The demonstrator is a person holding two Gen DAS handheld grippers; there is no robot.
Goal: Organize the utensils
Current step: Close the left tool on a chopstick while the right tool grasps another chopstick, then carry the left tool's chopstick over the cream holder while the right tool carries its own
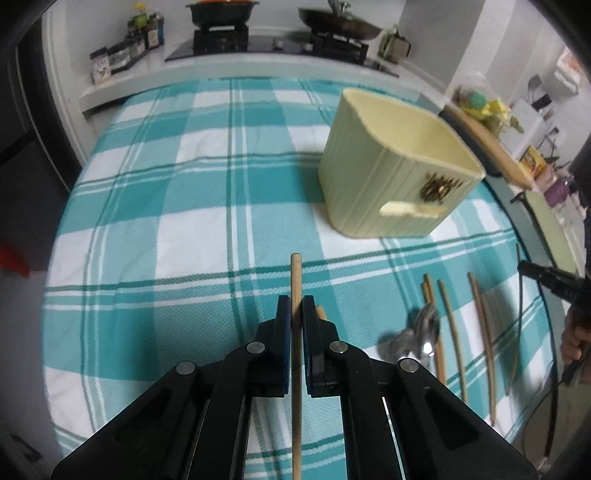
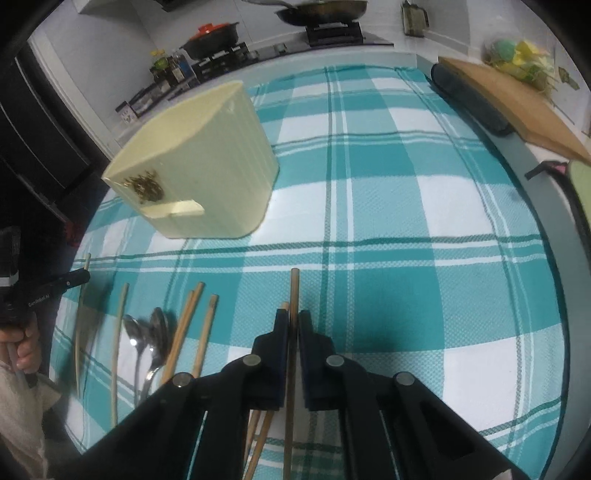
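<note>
chopstick [image 1: 296, 280] in left claw [image 1: 295, 314], lengthwise along fingers; right claw [image 2: 293, 325] clamps another chopstick [image 2: 294, 291]

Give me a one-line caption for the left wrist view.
Left gripper clamps one wooden chopstick above the checked cloth, cream holder ahead.

A home kitchen; at the far side a gas hob [image 1: 236, 38] carries a lidded pot [image 1: 221, 11] and a wok [image 1: 340, 23]; spice jars [image 1: 122, 51] line the counter's left. Nearer, a teal checked tablecloth [image 1: 184, 206] covers the table.
</note>
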